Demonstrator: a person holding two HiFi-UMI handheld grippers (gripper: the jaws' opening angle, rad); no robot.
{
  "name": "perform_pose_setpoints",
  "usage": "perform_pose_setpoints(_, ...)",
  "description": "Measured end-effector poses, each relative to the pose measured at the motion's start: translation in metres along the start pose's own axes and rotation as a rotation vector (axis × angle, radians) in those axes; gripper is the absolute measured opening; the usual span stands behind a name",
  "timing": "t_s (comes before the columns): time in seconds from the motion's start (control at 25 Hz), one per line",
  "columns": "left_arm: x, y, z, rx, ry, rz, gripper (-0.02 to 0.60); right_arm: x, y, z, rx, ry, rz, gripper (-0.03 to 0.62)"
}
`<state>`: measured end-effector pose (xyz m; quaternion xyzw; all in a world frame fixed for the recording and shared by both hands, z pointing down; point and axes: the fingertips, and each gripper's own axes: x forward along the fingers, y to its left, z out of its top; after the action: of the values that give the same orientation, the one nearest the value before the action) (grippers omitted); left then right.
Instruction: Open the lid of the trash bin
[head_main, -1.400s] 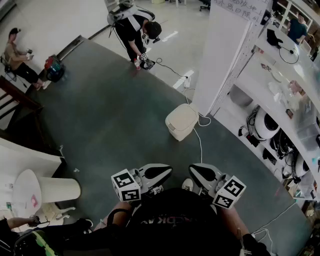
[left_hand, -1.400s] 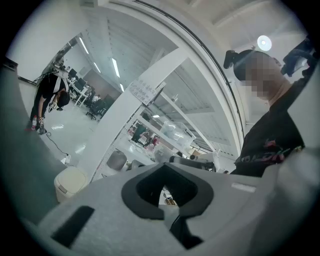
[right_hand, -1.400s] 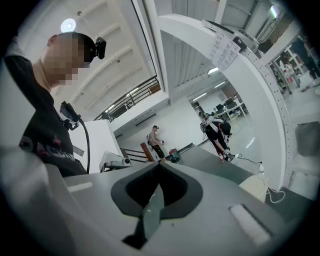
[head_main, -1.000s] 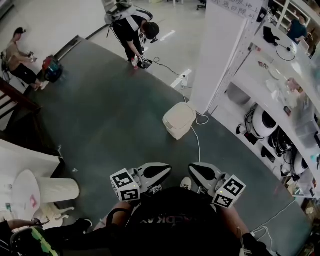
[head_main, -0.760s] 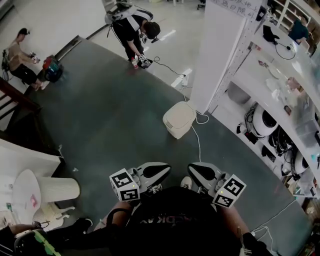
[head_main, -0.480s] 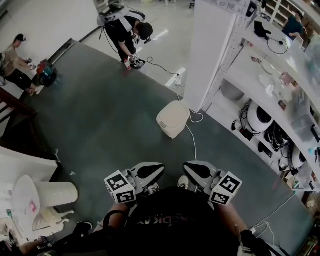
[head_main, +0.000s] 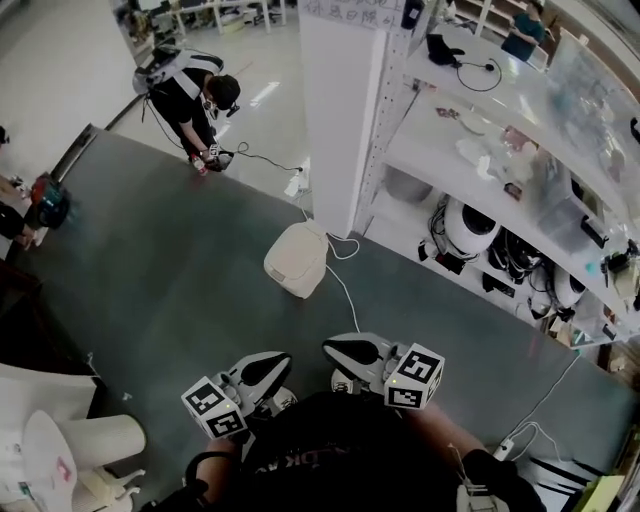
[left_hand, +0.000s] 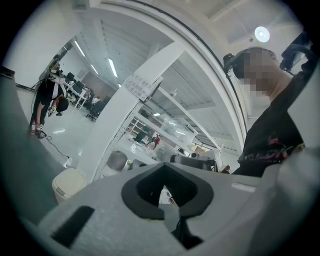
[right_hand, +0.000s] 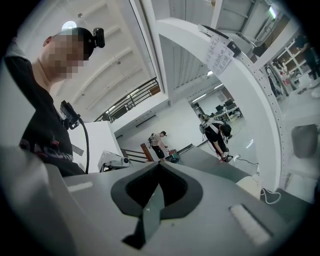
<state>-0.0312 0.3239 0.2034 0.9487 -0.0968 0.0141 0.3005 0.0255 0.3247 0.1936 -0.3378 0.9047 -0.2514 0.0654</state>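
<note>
The trash bin (head_main: 296, 258) is a small cream-white box with its lid down, standing on the dark floor mat beside a white pillar (head_main: 335, 110). It also shows low at the left in the left gripper view as the bin (left_hand: 68, 183), and low at the right in the right gripper view as the bin (right_hand: 252, 186). My left gripper (head_main: 286, 358) and right gripper (head_main: 327, 346) are held close to my body, pointing level, well short of the bin. Both are shut with nothing between them, as the left gripper (left_hand: 164, 165) and right gripper (right_hand: 161, 165) show in their own views.
A white cable (head_main: 345, 290) runs over the floor from the bin toward me. Shelves (head_main: 480, 150) with round white devices line the right. A person (head_main: 195, 95) bends over at the far mat edge. A white ribbed stool (head_main: 95, 440) stands lower left; a power strip (head_main: 505, 448) lies lower right.
The head view has swung: the bin, the pillar and both grippers have slid left in the picture, and the bin sits a little lower, nearer. Both grippers stay shut and empty.
</note>
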Motion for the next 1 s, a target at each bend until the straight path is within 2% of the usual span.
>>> perform_pose_setpoints(0.48,0.063,-0.007,0.000,-0.001,0.006,0.023,0.000,-0.048,-0.041,0.013,0.033,0.007,0.022,0.006)
perform_pose_setpoints(0.8,0.059,0.009,0.006,-0.007,0.008,0.085,0.000,-0.044,-0.052,0.012,0.066,0.013,0.044,0.006)
perform_pose_setpoints(1.0,0.049,0.025,0.016,-0.006,-0.006,0.098,0.000,-0.033,-0.055,0.012,0.076,0.019,0.038,0.006)
